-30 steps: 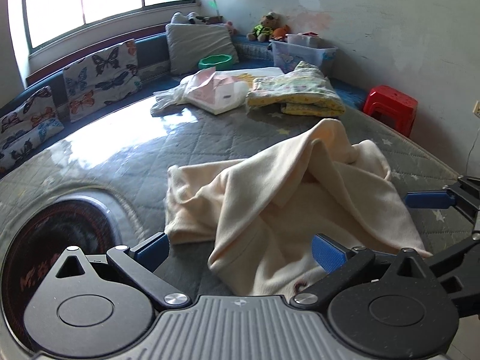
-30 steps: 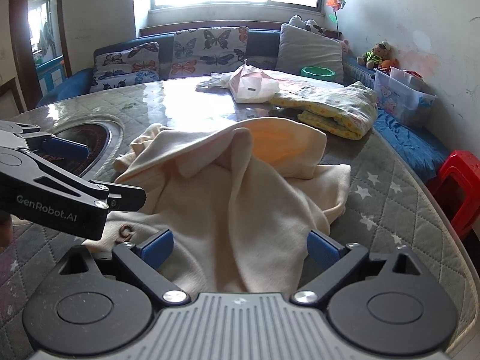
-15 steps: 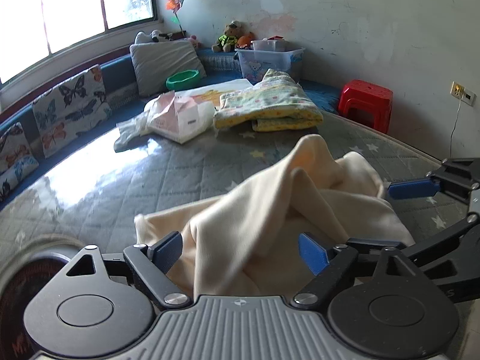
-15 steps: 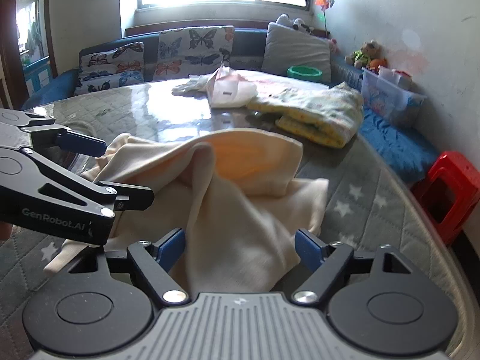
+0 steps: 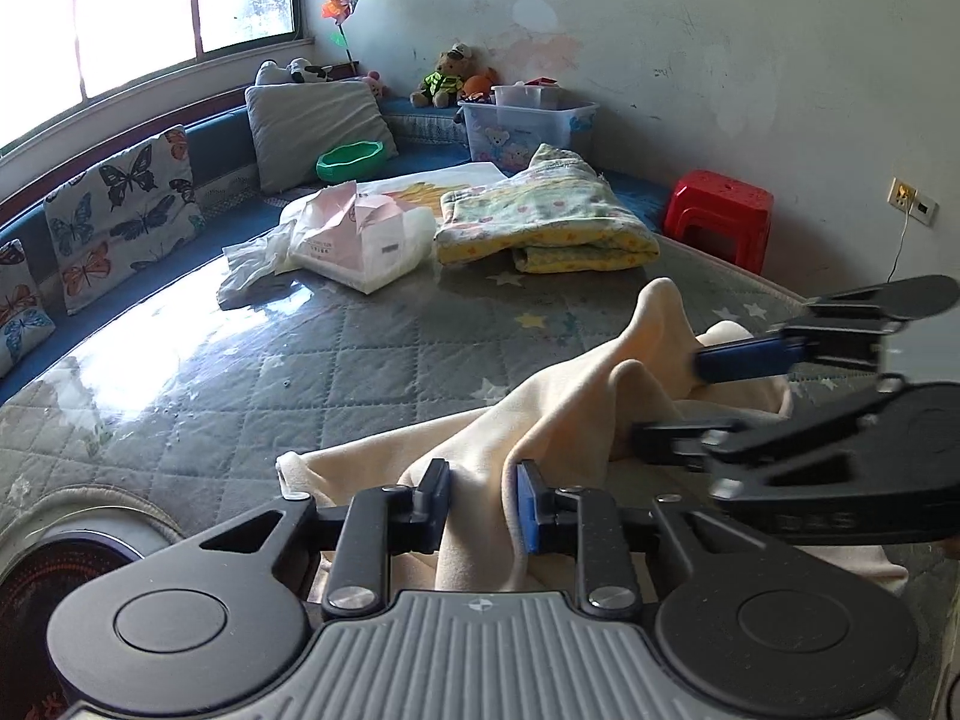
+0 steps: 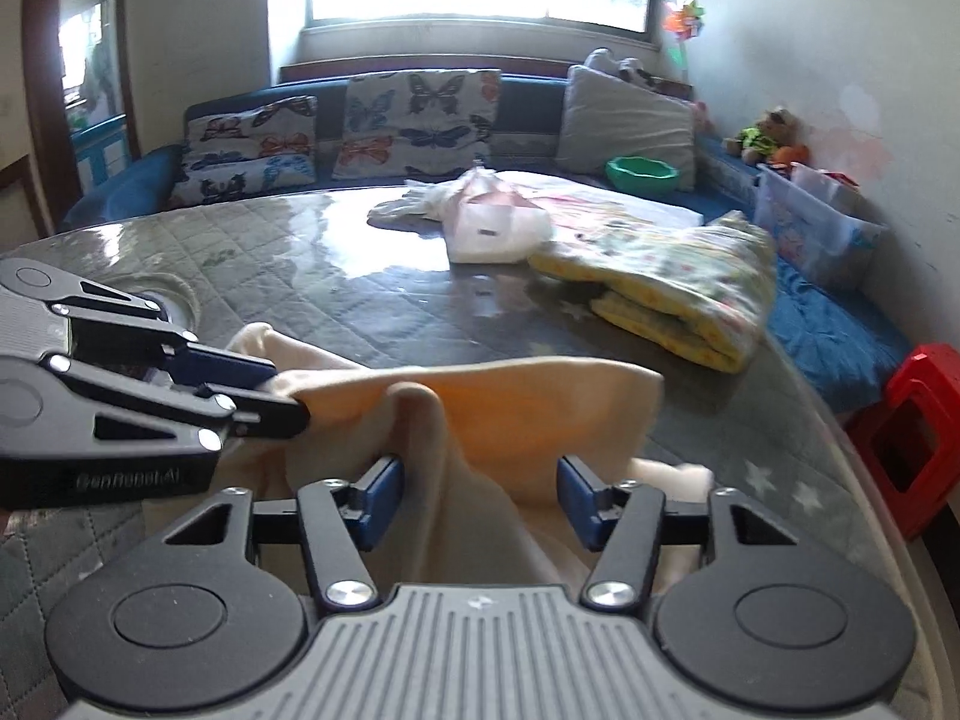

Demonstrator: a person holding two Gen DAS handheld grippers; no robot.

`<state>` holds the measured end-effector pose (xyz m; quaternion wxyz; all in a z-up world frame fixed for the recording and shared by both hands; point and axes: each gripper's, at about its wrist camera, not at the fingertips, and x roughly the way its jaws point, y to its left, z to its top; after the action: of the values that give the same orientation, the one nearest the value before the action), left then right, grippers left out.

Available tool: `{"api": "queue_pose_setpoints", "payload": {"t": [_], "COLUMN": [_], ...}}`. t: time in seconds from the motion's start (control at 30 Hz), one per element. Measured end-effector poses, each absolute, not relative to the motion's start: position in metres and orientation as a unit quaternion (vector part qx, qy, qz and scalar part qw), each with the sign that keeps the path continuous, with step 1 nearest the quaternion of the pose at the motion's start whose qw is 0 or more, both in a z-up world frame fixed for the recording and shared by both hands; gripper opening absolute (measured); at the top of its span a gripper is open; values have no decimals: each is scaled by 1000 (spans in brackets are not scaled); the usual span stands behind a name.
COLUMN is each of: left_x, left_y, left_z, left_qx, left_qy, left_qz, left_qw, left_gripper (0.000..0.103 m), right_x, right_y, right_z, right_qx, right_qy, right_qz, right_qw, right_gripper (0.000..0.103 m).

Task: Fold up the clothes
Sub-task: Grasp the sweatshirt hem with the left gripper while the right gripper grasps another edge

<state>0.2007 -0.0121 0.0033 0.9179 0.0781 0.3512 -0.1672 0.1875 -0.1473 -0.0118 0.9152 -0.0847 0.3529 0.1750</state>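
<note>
Quilted bed, left gripper clamping cream garment, right gripper jaws apart, bin contents unclear

Left gripper pinched shut, right gripper agape.

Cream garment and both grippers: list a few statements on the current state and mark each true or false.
1. The left gripper has its jaws closed on a fold of the cream garment. True.
2. The right gripper has its jaws fully shut. False: they stand apart, with cloth between them.
3. The red stool stands on the quilted mat. False: it stands beside it, by the wall.
4. A folded floral blanket lies on the mat's far side. True.
</note>
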Motion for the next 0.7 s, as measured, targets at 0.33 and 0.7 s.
{"api": "queue_pose_setpoints", "payload": {"t": [0.33, 0.7], "left_x": [201, 200], "left_y": [-19, -45], "left_z": [4, -3], "left_qx": [87, 115], "left_qy": [344, 332], "left_qz": [-182, -209], "left_qw": [917, 913], "left_gripper": [30, 31], "right_x": [201, 171], "right_y": [-143, -166], "right_z": [-20, -3], "right_qx": [-67, -93], "right_qy": [352, 316], "right_qz": [190, 151], "right_qw": [914, 932], "right_gripper": [9, 8]}}
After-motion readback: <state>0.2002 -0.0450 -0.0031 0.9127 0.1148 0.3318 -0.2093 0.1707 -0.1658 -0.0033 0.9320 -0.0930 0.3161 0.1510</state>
